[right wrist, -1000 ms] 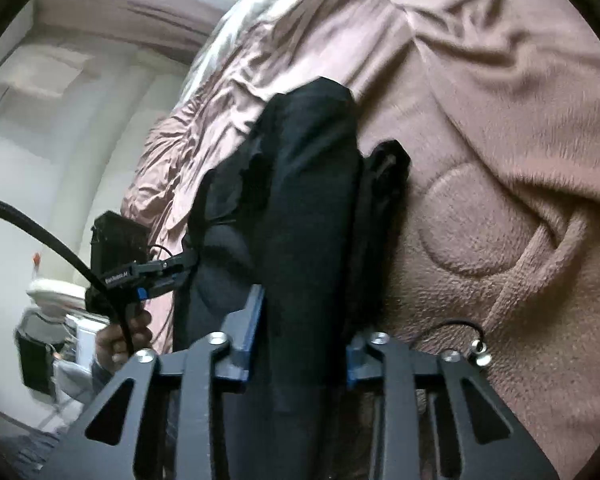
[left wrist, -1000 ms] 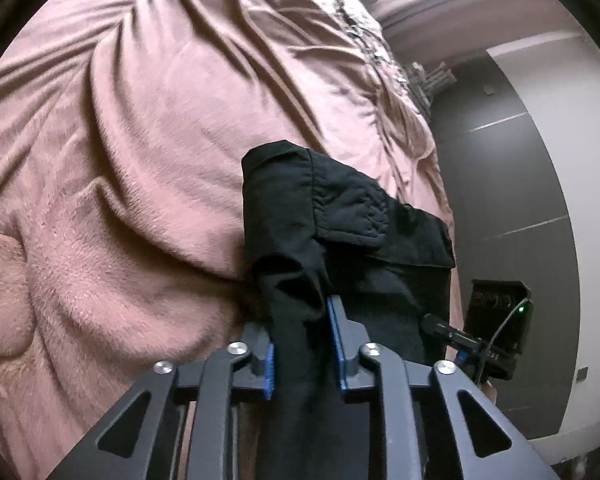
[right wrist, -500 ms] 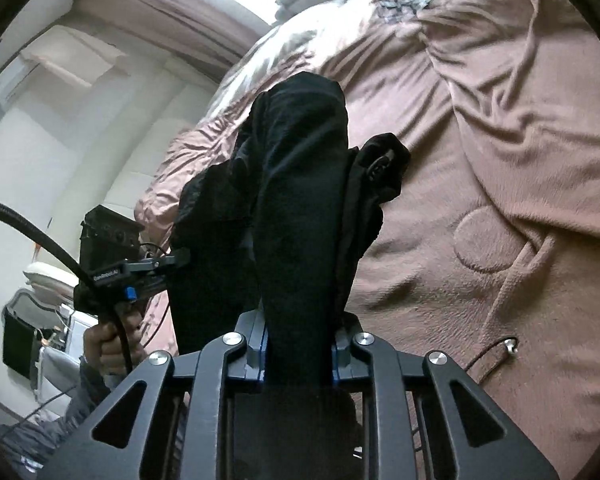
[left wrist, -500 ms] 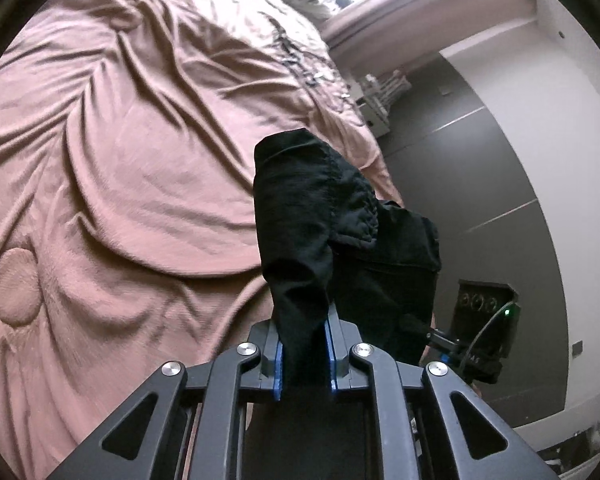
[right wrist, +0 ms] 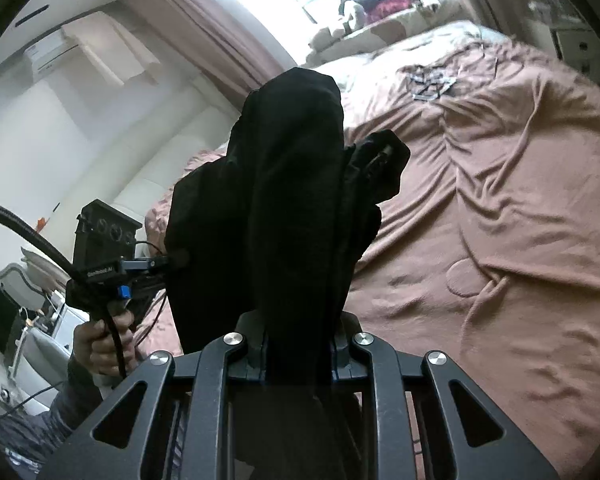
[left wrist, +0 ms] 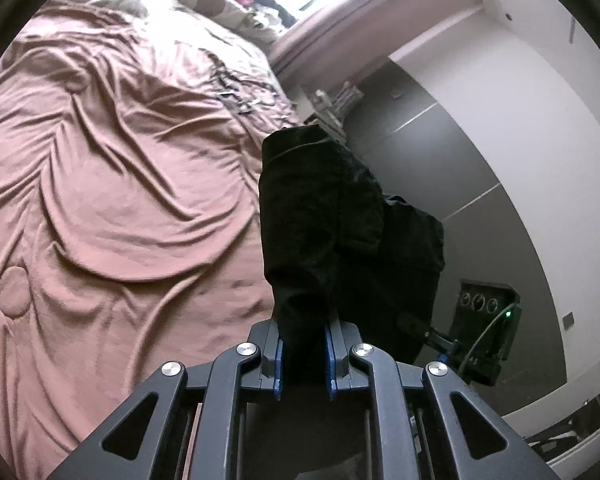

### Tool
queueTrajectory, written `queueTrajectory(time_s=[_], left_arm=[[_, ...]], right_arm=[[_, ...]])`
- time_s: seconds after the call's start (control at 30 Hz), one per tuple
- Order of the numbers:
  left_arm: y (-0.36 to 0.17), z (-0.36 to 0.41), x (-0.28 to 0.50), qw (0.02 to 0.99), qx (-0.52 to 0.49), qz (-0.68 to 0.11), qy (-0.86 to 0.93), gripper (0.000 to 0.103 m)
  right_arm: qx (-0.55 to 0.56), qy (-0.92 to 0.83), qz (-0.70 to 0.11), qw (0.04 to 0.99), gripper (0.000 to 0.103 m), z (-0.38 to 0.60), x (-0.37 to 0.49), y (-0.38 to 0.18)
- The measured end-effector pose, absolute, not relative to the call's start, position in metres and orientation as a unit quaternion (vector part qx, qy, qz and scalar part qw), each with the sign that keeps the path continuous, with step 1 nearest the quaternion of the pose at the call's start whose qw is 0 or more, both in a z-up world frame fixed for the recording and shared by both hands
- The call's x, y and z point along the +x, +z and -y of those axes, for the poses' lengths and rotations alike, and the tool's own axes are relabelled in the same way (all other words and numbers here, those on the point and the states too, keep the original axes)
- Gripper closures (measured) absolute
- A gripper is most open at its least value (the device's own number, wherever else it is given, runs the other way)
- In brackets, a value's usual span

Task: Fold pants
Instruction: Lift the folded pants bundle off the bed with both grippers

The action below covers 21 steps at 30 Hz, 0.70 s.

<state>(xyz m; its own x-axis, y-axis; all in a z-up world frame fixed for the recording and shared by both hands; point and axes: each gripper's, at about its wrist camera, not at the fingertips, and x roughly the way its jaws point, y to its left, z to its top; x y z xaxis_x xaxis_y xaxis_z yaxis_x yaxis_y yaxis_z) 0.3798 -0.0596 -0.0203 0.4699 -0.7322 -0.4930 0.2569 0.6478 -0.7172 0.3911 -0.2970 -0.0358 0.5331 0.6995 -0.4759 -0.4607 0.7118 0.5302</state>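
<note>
The black pants (left wrist: 324, 220) hang in the air above a bed with a rumpled pink blanket (left wrist: 112, 184). My left gripper (left wrist: 303, 354) is shut on one bunch of the black cloth. My right gripper (right wrist: 298, 354) is shut on another bunch of the pants (right wrist: 288, 184). The cloth drapes over both grippers and hides the fingertips. In the right wrist view the left gripper's body (right wrist: 108, 264) shows at the left, in a hand. In the left wrist view the right gripper's body (left wrist: 484, 328) shows at the right.
The pink blanket (right wrist: 500, 208) covers the whole bed. Pillows and a pile of clothes (right wrist: 384, 4) lie at the bed's far end by a bright window. A grey and white wall (left wrist: 480, 128) stands right of the bed. Furniture (right wrist: 28, 312) stands left of it.
Both grippers have closed on the pants and lifted them up off the blanket. The bed now lies farther below, and more of the room shows.
</note>
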Motion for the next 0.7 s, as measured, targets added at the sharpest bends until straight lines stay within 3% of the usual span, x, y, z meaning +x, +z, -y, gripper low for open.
queueTrajectory(time_s=[0.7], left_arm=[[0.082, 0.189, 0.285, 0.811, -0.236, -0.356, -0.400, 0.087]], right_arm=[[0.124, 0.269, -0.297, 0.908, 0.086, 0.397, 0.257, 0.049]])
